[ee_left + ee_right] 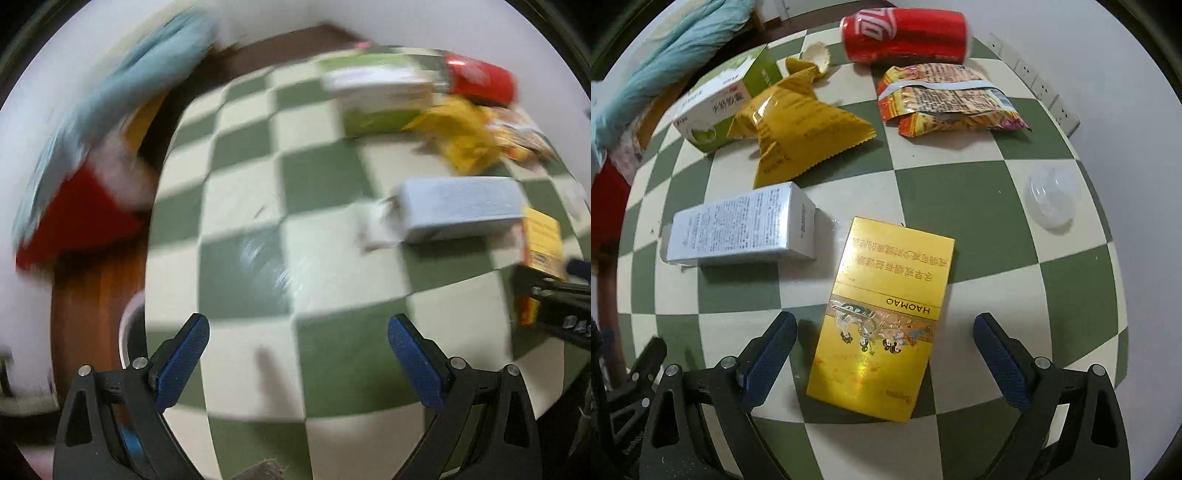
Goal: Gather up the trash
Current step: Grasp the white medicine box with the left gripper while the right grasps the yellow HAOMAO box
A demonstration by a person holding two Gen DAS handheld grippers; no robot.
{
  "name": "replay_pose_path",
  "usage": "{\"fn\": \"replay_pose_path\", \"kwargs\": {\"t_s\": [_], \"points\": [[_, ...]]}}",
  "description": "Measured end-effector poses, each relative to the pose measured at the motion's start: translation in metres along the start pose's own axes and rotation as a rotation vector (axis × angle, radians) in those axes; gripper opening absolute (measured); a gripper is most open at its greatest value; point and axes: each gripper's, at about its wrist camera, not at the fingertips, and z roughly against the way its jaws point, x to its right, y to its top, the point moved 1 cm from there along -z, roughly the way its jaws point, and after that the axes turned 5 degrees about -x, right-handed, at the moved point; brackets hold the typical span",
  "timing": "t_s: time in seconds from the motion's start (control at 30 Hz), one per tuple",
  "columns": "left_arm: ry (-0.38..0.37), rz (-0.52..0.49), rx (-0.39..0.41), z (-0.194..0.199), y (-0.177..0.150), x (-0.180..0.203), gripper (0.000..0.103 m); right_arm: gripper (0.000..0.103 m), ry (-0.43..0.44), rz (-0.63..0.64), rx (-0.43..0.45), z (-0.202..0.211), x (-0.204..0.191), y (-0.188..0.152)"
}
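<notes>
Trash lies on a round green-and-cream checkered table [979, 192]. My right gripper [884, 332] is open, its jaws on either side of a flat yellow HAOMAO box [882, 317] without touching it. Beyond lie a white printed box [742, 225], a yellow snack bag [798, 122], a green-and-white carton [720, 99], an orange wrapper [945, 99], a tipped red cola can [905, 35] and a clear plastic lid [1051, 201]. My left gripper [297, 336] is open and empty over bare table [258, 221]; this blurred view shows the white box [461, 206] and can [480, 79].
A pale crinkled cup liner [816, 55] lies by the snack bag's tip. Light blue cloth [672, 55] and red fabric [605, 206] hang left of the table, over brown floor [85, 310]. A white power strip [1045, 88] sits by the wall at right.
</notes>
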Motion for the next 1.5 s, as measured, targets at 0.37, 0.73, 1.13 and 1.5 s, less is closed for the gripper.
{"fn": "replay_pose_path", "kwargs": {"t_s": [0.37,0.73,1.13,1.5], "points": [[-0.069,-0.588,0.042,0.016,0.079,0.079,0.098,0.063,0.040,-0.097,-0.038,0.017,0.067,-0.007],[-0.196,-0.709,-0.148,-0.013,0.088,0.110,0.041,0.063,0.096,-0.141,-0.057,0.025,0.076,-0.002],[-0.394,0.045,-0.336,-0.042,0.069,0.035,0.039,0.068,0.125,-0.064,-0.058,0.020,0.063,-0.002],[-0.237,0.053,-0.175,-0.041,0.054,0.068,0.035,0.085,0.049,-0.162,0.026,0.013,0.059,-0.004]]}}
